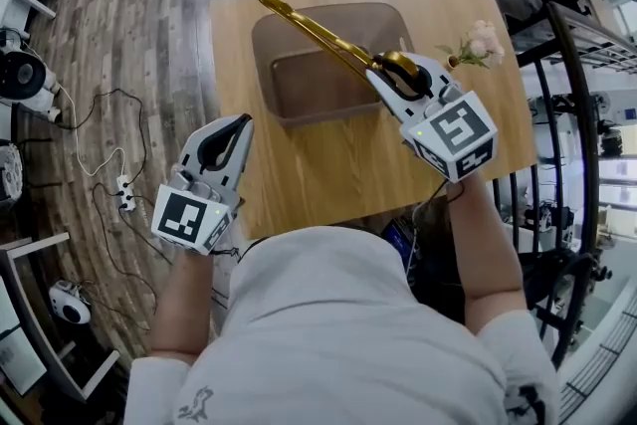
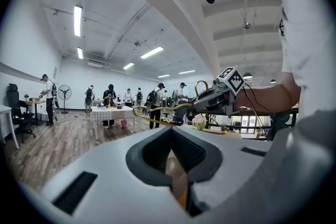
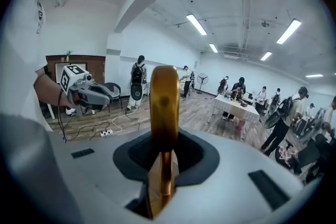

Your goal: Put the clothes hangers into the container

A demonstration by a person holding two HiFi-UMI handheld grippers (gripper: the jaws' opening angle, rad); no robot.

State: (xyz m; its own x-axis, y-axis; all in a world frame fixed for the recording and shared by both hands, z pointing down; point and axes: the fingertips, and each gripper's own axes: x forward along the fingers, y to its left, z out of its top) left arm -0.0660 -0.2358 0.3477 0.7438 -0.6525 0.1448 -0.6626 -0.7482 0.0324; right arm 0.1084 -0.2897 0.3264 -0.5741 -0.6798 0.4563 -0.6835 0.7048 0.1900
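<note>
**A:** State of the right tongs?

**B:** Clenched on the gold hanger, at the hook end. The right gripper view shows the hook upright between the jaws, with the pads on the metal.

**A:** Where's the hanger?

**B:** In the head view, its long arm runs from the tongs out over the brown container on the table. The tip points to the container's far left corner.

**A:** Do the gripper views back that up?

**B:** Neither one shows the container. The left gripper view catches the hanger side-on, held above table level, with a flower just behind it. From overhead you can't read that height.

**A:** Left tongs?

**B:** Jaws together, nothing in them. They're at the table's near left edge, well apart from the container.

**A:** Anything else?

**B:** The right gripper view looks back at the left tongs, with a power strip on the floor below them. Both gripper views show people standing across the room. The head view shows none of them.
</note>
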